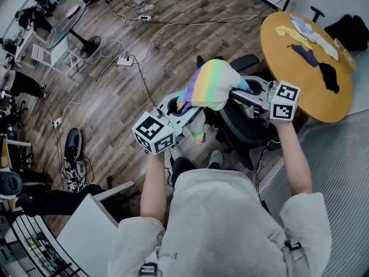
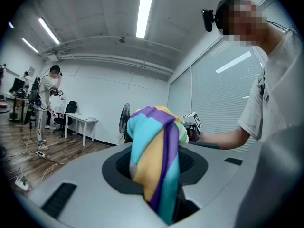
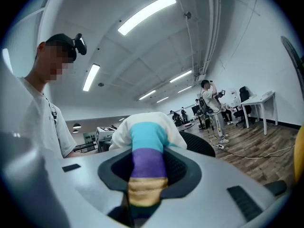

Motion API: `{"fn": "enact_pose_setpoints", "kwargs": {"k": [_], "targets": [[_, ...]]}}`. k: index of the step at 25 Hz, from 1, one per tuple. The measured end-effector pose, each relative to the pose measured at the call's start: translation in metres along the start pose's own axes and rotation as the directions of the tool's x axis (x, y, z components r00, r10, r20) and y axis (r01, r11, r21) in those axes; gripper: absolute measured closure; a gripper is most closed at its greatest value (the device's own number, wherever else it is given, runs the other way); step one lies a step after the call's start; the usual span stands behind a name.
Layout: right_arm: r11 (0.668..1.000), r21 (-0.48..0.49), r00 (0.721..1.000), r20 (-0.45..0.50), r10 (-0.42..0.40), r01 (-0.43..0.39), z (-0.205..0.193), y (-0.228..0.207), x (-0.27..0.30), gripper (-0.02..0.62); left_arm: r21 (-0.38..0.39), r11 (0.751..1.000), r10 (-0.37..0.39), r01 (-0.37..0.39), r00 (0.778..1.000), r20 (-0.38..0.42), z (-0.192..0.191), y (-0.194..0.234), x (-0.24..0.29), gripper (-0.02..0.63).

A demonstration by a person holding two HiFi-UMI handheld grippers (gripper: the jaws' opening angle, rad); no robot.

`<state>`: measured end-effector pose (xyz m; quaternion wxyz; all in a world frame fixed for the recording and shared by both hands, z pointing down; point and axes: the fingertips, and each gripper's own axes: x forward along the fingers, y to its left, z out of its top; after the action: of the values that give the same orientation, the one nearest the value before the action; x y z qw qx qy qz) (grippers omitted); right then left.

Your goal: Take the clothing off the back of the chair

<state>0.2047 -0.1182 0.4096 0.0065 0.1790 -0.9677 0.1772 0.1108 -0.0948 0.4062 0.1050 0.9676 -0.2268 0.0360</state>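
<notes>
a striped garment [image 1: 212,84] is pinched between the left gripper [image 1: 185,109] and the right gripper [image 1: 237,92] and held just above the chair [image 1: 245,126]; next it must be carried clear.

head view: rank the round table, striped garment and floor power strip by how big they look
1. table: largest
2. striped garment
3. power strip: smallest

The garment is nearer the camera than the other two, so it looks larger than it really is.

Round orange wooden table [image 1: 291,88] at 2 o'clock, loose garments [image 1: 308,32] on it, white power strip [image 1: 125,60] at 11 o'clock, black shoe [image 1: 72,144] at 9 o'clock.
</notes>
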Motion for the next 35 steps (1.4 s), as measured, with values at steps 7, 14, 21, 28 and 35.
{"fn": "enact_pose_setpoints", "kwargs": {"k": [7,14,21,28,35], "targets": [[0.996,-0.039,0.997,-0.004,-0.075,0.075,0.034,-0.002,0.017,0.461,0.035,0.999,-0.003,0.001,0.999,0.032,0.027,0.024,-0.008,0.454],[0.992,-0.085,0.996,0.02,-0.09,0.092,0.075,0.003,0.048,0.46,0.084,0.996,-0.013,0.006,0.996,0.083,0.058,0.054,-0.028,0.453],[0.988,-0.11,0.994,-0.014,-0.107,0.105,0.102,0.003,0.089,0.461,0.099,0.995,-0.019,0.007,0.993,0.117,0.076,0.09,-0.054,0.453],[0.988,-0.104,0.991,-0.046,-0.123,0.117,0.118,0.013,0.145,0.462,0.099,0.995,-0.013,-0.005,0.983,0.181,0.089,0.131,-0.094,0.453],[0.993,-0.049,0.993,-0.046,-0.11,0.108,0.12,0.019,0.206,0.461,0.075,0.996,0.028,-0.045,0.976,0.214,0.091,0.17,-0.138,0.451]]}}
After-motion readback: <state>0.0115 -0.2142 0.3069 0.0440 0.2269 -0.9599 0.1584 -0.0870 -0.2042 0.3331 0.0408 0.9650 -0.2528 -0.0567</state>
